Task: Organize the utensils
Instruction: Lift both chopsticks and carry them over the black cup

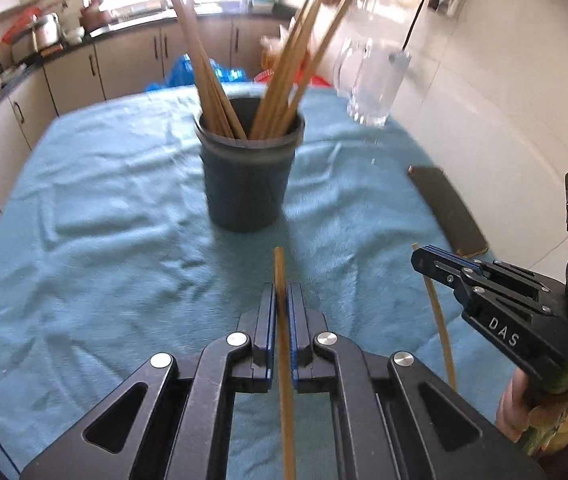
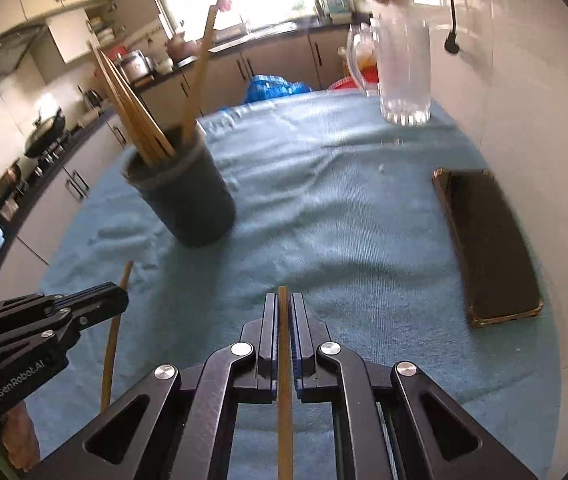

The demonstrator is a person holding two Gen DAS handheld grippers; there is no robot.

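Note:
A dark round cup (image 1: 247, 176) (image 2: 191, 204) full of upright wooden chopsticks stands on the blue towel (image 1: 103, 200) in mid-table. My left gripper (image 1: 282, 292) is shut on one wooden chopstick (image 1: 279, 264), whose tip sticks out past the pads toward the cup. My right gripper (image 2: 283, 300) is shut on a second chopstick (image 2: 284, 360) in the same way. Each gripper also shows in the other's view, with the right gripper (image 1: 424, 258) pinching its chopstick (image 1: 440, 320) and the left gripper (image 2: 119, 294) pinching its chopstick (image 2: 111, 344). Both are held just above the towel, short of the cup.
A clear glass mug (image 1: 368, 80) (image 2: 404, 76) stands at the far right of the table near the white wall. A flat dark phone-like slab (image 1: 448, 212) (image 2: 488, 240) lies on the towel at the right. Kitchen cabinets and counter run behind and to the left.

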